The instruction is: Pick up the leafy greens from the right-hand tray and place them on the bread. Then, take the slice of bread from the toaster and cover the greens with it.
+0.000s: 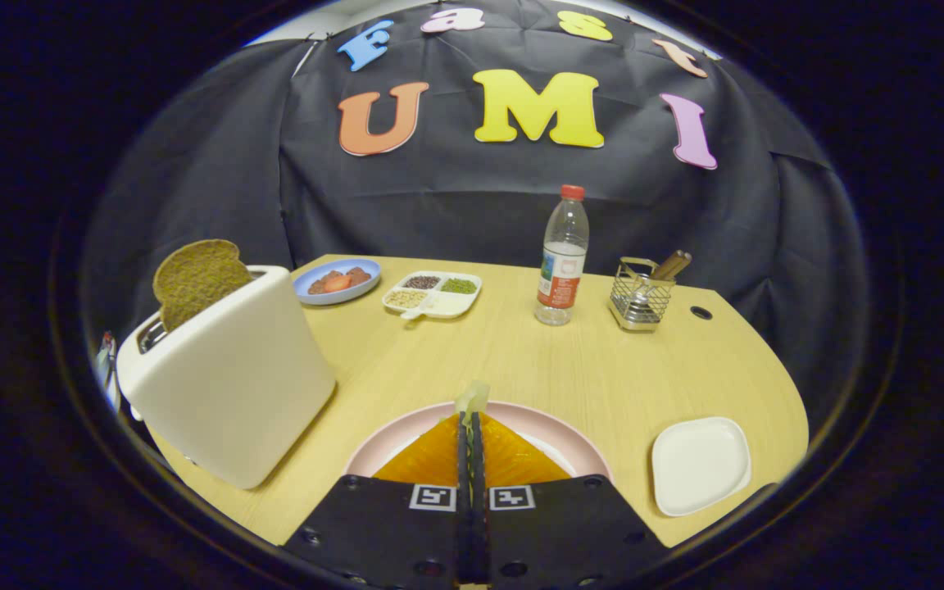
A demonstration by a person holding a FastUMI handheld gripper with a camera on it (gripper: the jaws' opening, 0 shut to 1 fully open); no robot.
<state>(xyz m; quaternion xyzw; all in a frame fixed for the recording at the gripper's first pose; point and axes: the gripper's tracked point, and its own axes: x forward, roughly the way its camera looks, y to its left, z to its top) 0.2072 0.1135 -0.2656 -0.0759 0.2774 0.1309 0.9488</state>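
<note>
Gripper view: your gripper point(470, 426) sits bottom centre, fingers pressed together, pinching a pale leafy green point(473, 398) at the tips. Right under it: orange bread point(431, 460) on the pink plate point(550, 426). White tray point(699, 464) lower right. Toaster point(230, 385) at left, dark slice point(193, 279) sticking out of the slot. Further back: blue plate point(308, 288), divided dish point(433, 295), bottle point(562, 258), wire caddy point(641, 299).

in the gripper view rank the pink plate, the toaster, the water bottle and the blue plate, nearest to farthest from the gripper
1. pink plate, under the gripper, shut on the leafy greens
2. toaster, left
3. water bottle, beyond, right
4. blue plate, far left
</note>
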